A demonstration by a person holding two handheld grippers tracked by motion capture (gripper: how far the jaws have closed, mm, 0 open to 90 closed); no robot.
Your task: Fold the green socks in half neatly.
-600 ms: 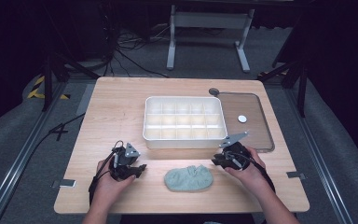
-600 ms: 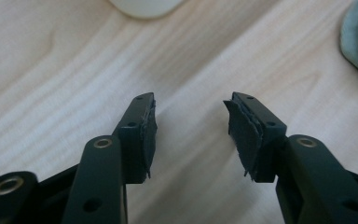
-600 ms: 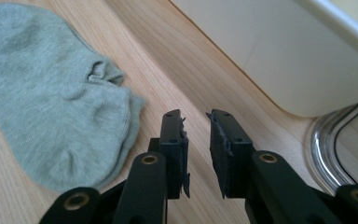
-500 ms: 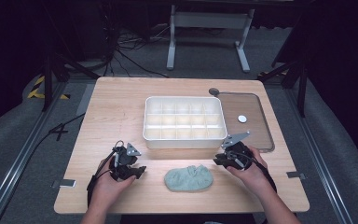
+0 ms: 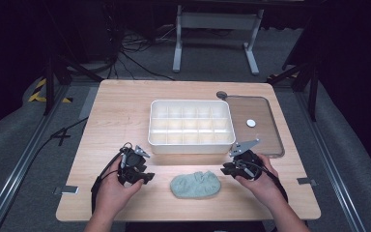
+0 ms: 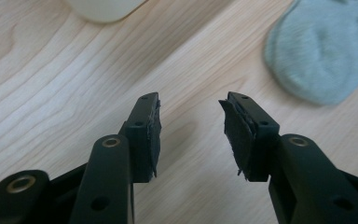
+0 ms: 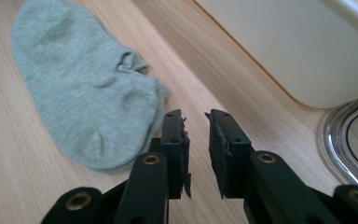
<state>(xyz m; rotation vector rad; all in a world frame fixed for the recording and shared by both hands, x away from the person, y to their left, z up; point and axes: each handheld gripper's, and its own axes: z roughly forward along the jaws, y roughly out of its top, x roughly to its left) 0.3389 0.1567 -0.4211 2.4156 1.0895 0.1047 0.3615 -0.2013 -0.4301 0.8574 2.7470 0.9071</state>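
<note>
Pale grey-green ankle sock (image 5: 196,184) lies flat on the wooden surface (image 5: 125,111), near the person's edge, between the two hands and just in front of the white compartment bin (image 5: 191,125), not touching it. Left tool (image 5: 147,177) sits off the sock's left end, jaws parted wide with bare wood between them; in the left gripper view the sock (image 6: 324,46) is up and to the right, apart from the pads (image 6: 235,133). Right tool (image 5: 226,170) rests at the sock's right end, jaws narrowly parted and holding nothing; in the right gripper view the sock (image 7: 81,98) lies just beside the left jaw, its edge near or touching it, cannot tell which. Sock looks like soft knit, light, limp, doubled over on itself, with a puckered cuff opening (image 7: 129,63) showing on top. Judged handling: no stiffness, will drape and sag from any single pinch; not slippery, not fragile; the fabric should grip well on the pads. Thin flat edge hugs the surface, so a jaw likely needs to press down and scrape under, or pinch a raised wrinkle. Best hold probably the bunched cuff or the rounded end nearest each tool; one tool per end if it is to be spread or folded. Clear-lidded tray (image 5: 258,123) with a small white disc (image 5: 251,123) sits right of the bin.
</note>
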